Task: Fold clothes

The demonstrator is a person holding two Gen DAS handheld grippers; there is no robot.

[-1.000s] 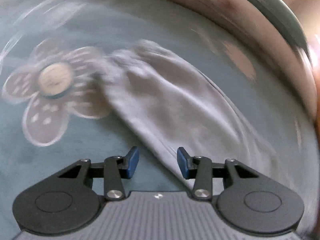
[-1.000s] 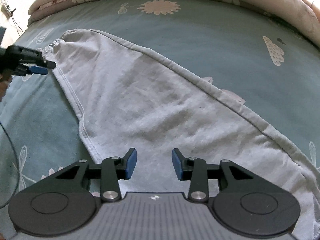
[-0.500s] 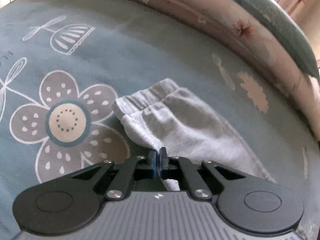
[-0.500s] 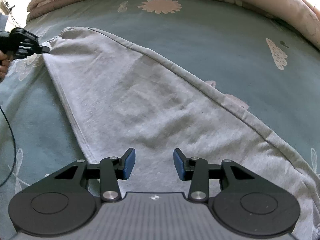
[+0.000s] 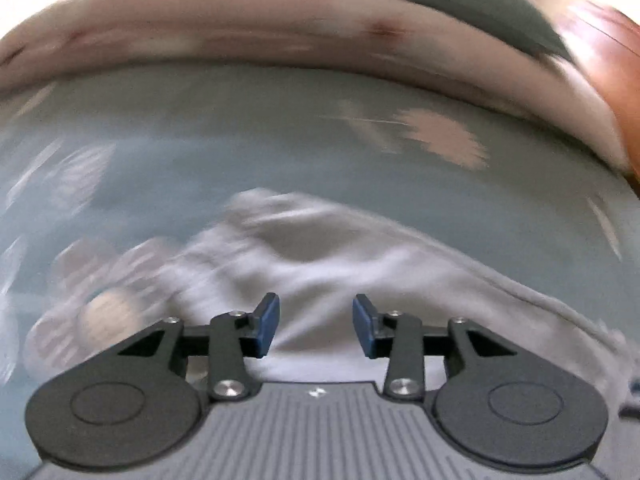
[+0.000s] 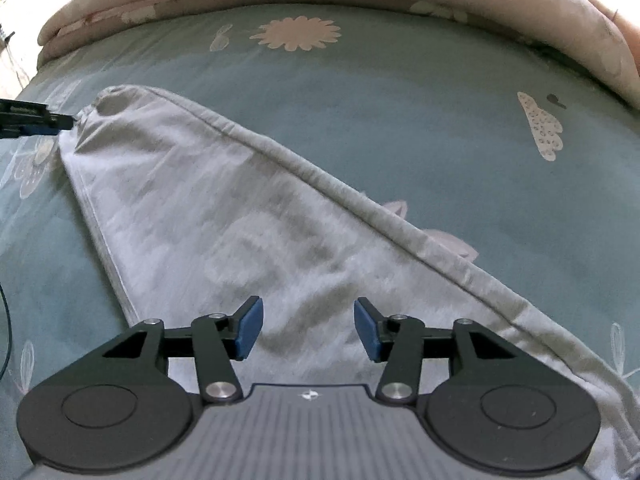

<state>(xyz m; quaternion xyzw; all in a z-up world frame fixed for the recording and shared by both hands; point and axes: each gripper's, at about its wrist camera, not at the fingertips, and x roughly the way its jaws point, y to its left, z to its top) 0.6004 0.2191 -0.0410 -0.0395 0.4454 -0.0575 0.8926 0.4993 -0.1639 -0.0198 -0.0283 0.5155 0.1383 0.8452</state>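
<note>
Grey garment (image 5: pixel 344 276) released, left hand-held gripper (image 5: pixel 316 326) now agape

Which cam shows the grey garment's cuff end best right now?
Right wrist: the grey garment lies sharp, cuff end visible beside the left gripper. Left wrist view is motion-blurred; the cuff is only a smear.

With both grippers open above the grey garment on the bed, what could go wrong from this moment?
1. The left gripper is open and its view is blurred by motion, so a quick grab may miss the cuff end of the grey garment.
2. The right gripper hovers open over the flat middle of the cloth, not an edge; closing there may bunch fabric and wrinkle the fold.
3. Dragging could pull the bedsheet along.
</note>
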